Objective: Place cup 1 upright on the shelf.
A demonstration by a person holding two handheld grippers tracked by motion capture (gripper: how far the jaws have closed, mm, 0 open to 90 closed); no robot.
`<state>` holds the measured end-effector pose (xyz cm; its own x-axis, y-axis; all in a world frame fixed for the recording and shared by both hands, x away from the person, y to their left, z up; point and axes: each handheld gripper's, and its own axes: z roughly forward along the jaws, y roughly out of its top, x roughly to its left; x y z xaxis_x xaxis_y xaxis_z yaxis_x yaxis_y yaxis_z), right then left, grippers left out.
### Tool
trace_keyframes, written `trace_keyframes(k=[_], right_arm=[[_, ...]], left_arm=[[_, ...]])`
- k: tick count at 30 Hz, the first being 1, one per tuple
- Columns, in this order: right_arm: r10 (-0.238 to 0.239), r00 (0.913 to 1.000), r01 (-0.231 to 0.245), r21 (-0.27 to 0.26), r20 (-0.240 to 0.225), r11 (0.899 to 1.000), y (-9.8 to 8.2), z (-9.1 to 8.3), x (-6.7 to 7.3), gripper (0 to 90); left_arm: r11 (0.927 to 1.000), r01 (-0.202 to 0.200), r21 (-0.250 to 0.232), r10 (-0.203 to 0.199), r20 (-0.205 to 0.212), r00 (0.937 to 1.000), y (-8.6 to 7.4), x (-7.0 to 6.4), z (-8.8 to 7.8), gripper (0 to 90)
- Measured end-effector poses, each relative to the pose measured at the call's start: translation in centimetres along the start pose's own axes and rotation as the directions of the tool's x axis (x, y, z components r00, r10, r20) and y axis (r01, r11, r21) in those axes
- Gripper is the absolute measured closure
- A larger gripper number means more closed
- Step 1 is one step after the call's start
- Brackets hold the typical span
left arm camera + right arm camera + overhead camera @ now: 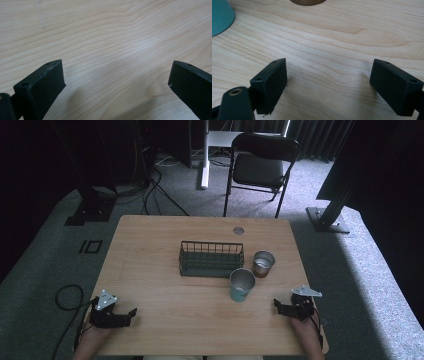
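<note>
Left gripper [131, 313]: held wide apart, nothing grasped, rested low at the table [150, 240] edge.
Right gripper [278, 305]: spread, unloaded, aimed toward the teal cup [241, 285], nearest for pickup.

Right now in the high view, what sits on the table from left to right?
Left gripper → wire basket → teal cup → brown cup → right gripper.

I cannot read any text, label, brand or number here. The teal cup [242, 285], the brown metal cup [263, 263] and the wire basket [211, 258] at the middle of the frame carry no writing I can make out.
</note>
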<state>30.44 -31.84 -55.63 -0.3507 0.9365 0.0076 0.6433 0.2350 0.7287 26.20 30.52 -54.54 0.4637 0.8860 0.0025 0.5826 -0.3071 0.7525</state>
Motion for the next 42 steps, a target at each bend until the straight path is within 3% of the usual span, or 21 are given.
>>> trace_keyframes(k=[5,14,21,26,28,34,42], right_arm=[[0.0,1.0,0.0,0.0,0.0,1.0,0.0,0.0,0.0,14.0],[0.0,1.0,0.0,0.0,0.001,1.0,0.0,0.0,0.0,14.0],[0.001,1.0,-0.001,0.0,0.002,1.0,0.0,0.0,0.0,14.0],[0.002,1.0,-0.002,0.0,0.002,1.0,0.0,0.0,0.0,14.0],[0.002,1.0,-0.002,0.0,0.002,1.0,0.0,0.0,0.0,14.0],[0.002,1.0,-0.002,0.0,0.002,1.0,0.0,0.0,0.0,14.0],[0.009,1.0,-0.009,-0.003,0.0,1.0,0.0,0.0,-0.1,14.6]], left_arm=[[0.9993,-0.027,0.025,0.026,0.032,0.9991,0.2,-0.7,0.5,1.1],[0.9977,-0.062,0.029,0.059,0.083,0.9947,0.6,-1.9,1.2,1.1],[0.997,-0.071,0.032,0.067,0.112,0.9915,1.0,-2.5,1.7,1.1],[0.9984,-0.055,0.014,0.053,0.133,0.9897,1.5,-2.6,2.1,1.1],[0.9975,-0.068,0.017,0.065,0.135,0.9886,1.8,-2.9,2.3,1.1],[0.9952,-0.098,0.011,0.095,0.157,0.983,2.5,-3.9,2.7,1.1],[0.9884,-0.152,-0.005,0.15,0.194,0.9694,3.3,-5.8,3.2,1.1]])
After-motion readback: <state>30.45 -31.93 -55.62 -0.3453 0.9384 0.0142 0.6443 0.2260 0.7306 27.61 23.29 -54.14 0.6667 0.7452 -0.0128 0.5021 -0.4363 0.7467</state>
